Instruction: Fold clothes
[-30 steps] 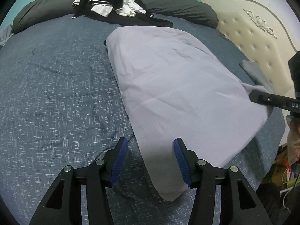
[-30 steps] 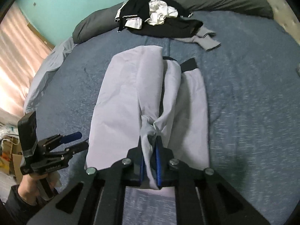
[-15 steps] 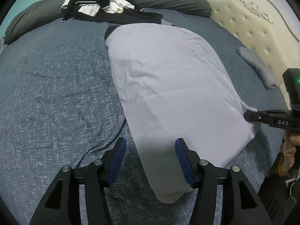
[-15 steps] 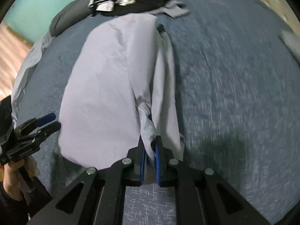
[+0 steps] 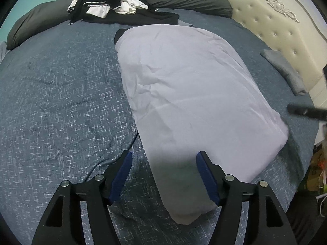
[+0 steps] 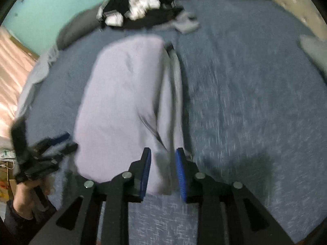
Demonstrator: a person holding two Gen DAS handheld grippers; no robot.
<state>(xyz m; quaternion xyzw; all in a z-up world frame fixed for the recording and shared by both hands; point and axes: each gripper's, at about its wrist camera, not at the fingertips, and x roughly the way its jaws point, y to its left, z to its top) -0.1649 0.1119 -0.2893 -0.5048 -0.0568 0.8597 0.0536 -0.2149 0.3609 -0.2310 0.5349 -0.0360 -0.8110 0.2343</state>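
Observation:
A lavender garment (image 5: 184,94) lies folded lengthwise on the blue bedspread (image 5: 61,94). Its narrow near end rests between the fingers of my left gripper (image 5: 163,163), whose jaws are opening wide and touch no cloth. In the right wrist view the same garment (image 6: 122,102) lies flat, and its near edge sits between the blue pads (image 6: 146,173) of my right gripper (image 6: 163,163). Those jaws are opening too, and the pads stand clear of the cloth. The right gripper (image 5: 304,112) shows blurred at the right edge of the left wrist view. The left gripper (image 6: 47,153) is held by a hand at the lower left.
A pile of black and white clothes (image 5: 114,6) lies at the far side against dark grey pillows (image 5: 184,0). A folded grey item (image 5: 284,73) rests by the cream tufted headboard (image 5: 286,20). The bed's edge drops off at the right, with clutter on the floor below.
My right gripper, shut on the garment's bunched edge before, has opened and let the cloth drop flat. My left jaws have spread wider. The right gripper drew away from the garment's corner.

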